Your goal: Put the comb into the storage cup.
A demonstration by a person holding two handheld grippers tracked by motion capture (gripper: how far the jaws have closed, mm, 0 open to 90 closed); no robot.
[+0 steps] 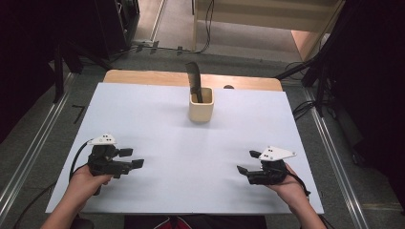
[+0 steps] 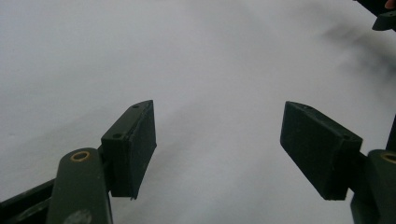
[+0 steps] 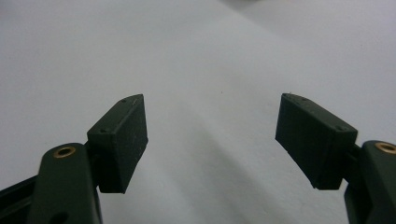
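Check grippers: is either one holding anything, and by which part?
Nothing is held. The left gripper and right gripper both stand open over the bare white table, apart from the cup with the dark comb.

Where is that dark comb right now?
In the high view, the comb stands upright in the beige cup at the table's far middle, apart from both grippers.

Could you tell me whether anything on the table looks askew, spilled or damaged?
Nothing stands out. The black comb stands in the beige cup, leaning slightly left, and both the left gripper and right gripper are open over the bare white tabletop.
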